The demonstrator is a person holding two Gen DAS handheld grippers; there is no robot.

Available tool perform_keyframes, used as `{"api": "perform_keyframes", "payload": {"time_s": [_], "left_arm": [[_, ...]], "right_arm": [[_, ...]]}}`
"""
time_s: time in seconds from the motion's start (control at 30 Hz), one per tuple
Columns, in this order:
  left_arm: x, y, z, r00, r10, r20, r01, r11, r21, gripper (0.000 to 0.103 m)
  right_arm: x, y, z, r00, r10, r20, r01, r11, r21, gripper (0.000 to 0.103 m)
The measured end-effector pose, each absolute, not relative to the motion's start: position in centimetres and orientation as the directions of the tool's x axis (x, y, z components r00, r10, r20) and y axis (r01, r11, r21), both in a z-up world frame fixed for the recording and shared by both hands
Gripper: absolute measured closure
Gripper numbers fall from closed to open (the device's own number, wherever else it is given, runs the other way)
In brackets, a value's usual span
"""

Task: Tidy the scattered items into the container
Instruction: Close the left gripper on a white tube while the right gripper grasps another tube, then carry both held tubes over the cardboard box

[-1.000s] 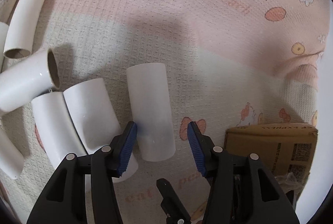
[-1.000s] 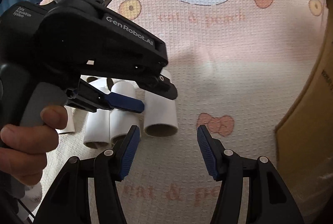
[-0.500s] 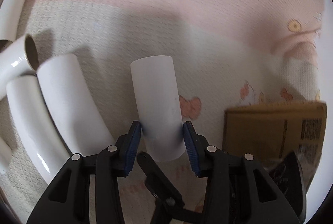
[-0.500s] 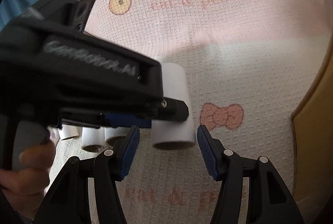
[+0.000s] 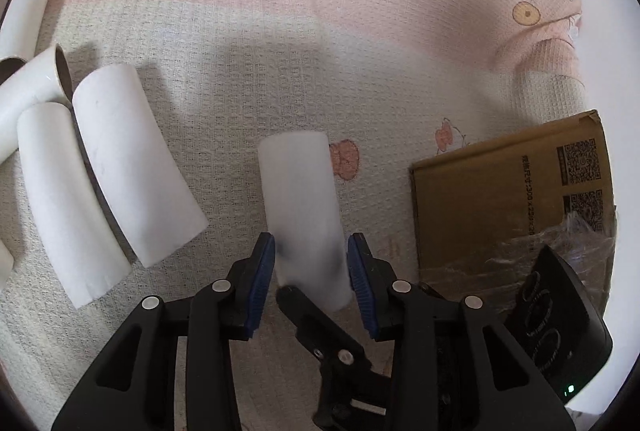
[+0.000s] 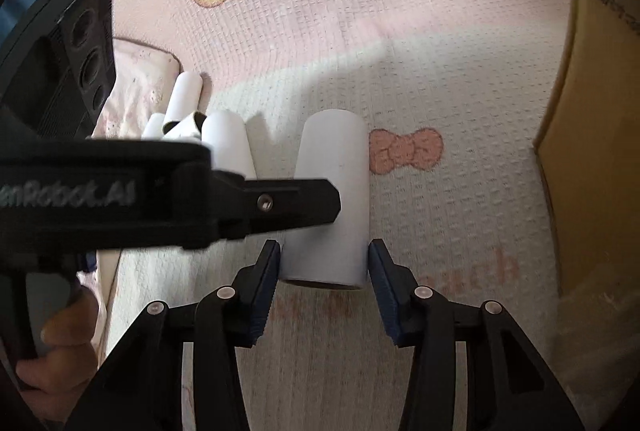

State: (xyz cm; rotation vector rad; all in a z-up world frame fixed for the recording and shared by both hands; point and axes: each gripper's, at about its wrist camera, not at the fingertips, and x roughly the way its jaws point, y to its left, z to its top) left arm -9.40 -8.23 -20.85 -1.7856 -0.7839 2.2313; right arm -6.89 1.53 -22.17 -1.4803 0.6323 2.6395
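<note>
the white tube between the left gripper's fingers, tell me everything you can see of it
The white tube is a plain matte cylinder, apparently cardboard, with a brown inner rim visible at its near end in the right wrist view. It lies apart from the other tubes. The left gripper is shut on its near end, blue pads pressing both sides. The right gripper, open, brackets it too.

The held tube [image 5: 302, 215] lies on the blanket [image 5: 280, 51], between the left gripper [image 5: 311, 271] pads. Left of the tube, well apart, 2 tubes [image 5: 100, 183] lie side by side, touching. Right of the tube sits the cardboard box [image 5: 500, 207], resting on the blanket too.
</note>
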Motion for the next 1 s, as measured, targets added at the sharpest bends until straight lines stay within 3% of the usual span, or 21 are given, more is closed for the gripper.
{"api": "perform_keyframes", "payload": {"time_s": [0.3,0.63,1.0], "left_arm": [[-11.5,-8.7,-23.7,-0.181,0.551,-0.815,0.253,-0.775,-0.58,0.053],[-11.3,-7.9,-23.6,-0.185,0.553,-0.812,0.209,-0.785,-0.583,0.056],[-8.2,-7.8,-14.5,-0.369,0.473,-0.8,0.091,-0.838,-0.537,0.057]], "right_arm": [[-5.4,1.0,-22.2,-0.498,-0.147,-0.855,-0.224,-0.93,0.29,0.06],[-4.3,0.1,-22.0,-0.482,-0.126,-0.867,-0.198,-0.948,0.248,0.06],[-2.3,-1.9,-15.4,-0.575,-0.083,-0.814,-0.118,-0.976,0.183,0.06]]}}
